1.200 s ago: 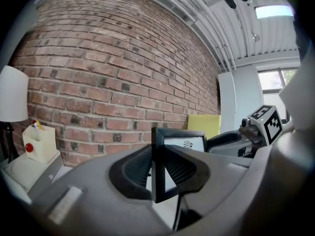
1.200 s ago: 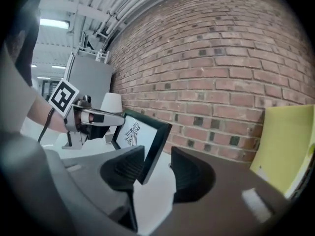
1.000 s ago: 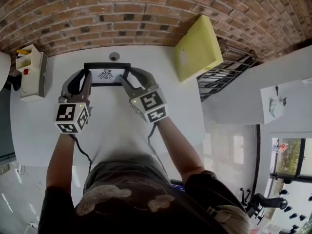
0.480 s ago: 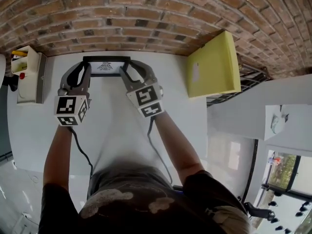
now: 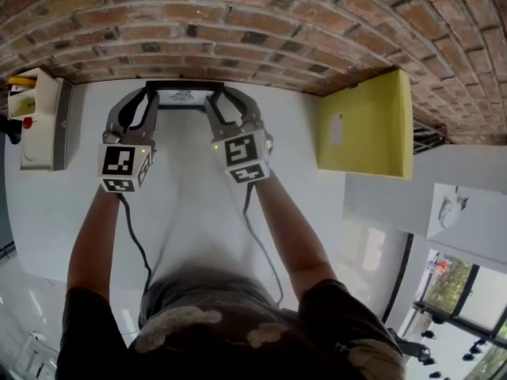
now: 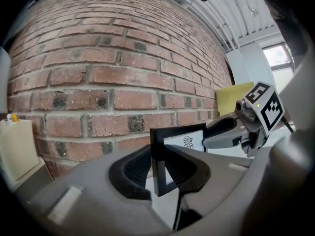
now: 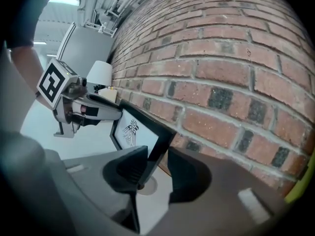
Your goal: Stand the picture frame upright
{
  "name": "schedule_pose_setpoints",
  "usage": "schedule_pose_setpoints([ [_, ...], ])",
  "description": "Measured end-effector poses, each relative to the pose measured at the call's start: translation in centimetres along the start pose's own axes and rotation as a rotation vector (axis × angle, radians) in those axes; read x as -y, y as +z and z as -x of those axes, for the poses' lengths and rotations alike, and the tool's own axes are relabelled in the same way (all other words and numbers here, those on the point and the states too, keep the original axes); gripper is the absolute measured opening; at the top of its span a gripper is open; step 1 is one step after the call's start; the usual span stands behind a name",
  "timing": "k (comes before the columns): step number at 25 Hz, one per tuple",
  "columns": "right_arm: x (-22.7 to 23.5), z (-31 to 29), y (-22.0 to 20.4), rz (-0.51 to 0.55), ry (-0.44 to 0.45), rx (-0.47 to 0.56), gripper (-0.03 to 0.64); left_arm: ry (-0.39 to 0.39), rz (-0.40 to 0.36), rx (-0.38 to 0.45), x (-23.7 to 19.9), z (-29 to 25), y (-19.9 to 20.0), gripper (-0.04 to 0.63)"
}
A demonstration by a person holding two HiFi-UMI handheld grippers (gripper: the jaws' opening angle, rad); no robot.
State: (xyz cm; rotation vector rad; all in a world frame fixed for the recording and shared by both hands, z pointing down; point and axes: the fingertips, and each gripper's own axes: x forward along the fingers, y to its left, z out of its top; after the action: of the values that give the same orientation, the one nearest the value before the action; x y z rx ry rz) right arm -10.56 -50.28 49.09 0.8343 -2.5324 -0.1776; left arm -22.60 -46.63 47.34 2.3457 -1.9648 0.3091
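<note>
A black picture frame (image 5: 184, 96) with a white print of a dark emblem stands near upright on the white table (image 5: 190, 204), close to the brick wall (image 5: 261, 22). My left gripper (image 5: 149, 100) is shut on its left side; in the left gripper view the frame's (image 6: 184, 140) edge sits pinched between the pads of the left gripper (image 6: 158, 168). My right gripper (image 5: 214, 105) is on its right side. In the right gripper view the frame (image 7: 133, 129) passes between the pads of the right gripper (image 7: 157, 168), which are closed on its edge. The frame's back is hidden.
A yellow panel (image 5: 368, 125) leans at the right by the wall. A cream box (image 5: 36, 121) with a red button stands at the table's left end. A small round disc (image 7: 145, 181) lies on the table under the frame's right side.
The frame has tipped up from a flatter lean to near upright and moved closer to the wall, with both grippers moving with it. The right jaws have narrowed onto its edge.
</note>
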Motion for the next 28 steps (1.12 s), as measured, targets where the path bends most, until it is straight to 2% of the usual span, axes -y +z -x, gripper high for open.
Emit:
schedule_pose_setpoints([
  [7,0.9,-1.6,-2.1,0.052,-0.058,-0.044,0.135,-0.004,-0.019,-0.043,-0.1,-2.0,-2.2,0.094],
  [14,0.9,-2.3,-3.1,0.043,-0.07,-0.051,0.135,-0.018,-0.034,-0.043,-0.2,-2.7,-3.1,0.094],
  [20,0.7,-2.4,-3.5,0.076,-0.098,-0.045,0.135,-0.041,-0.056,-0.039,-0.1,-3.0,-3.5,0.094],
  [28,0.1,-2.4,-4.3,0.107,-0.113,-0.057,0.135,-0.044,-0.091,-0.071,0.1,-2.8,-4.6,0.091],
])
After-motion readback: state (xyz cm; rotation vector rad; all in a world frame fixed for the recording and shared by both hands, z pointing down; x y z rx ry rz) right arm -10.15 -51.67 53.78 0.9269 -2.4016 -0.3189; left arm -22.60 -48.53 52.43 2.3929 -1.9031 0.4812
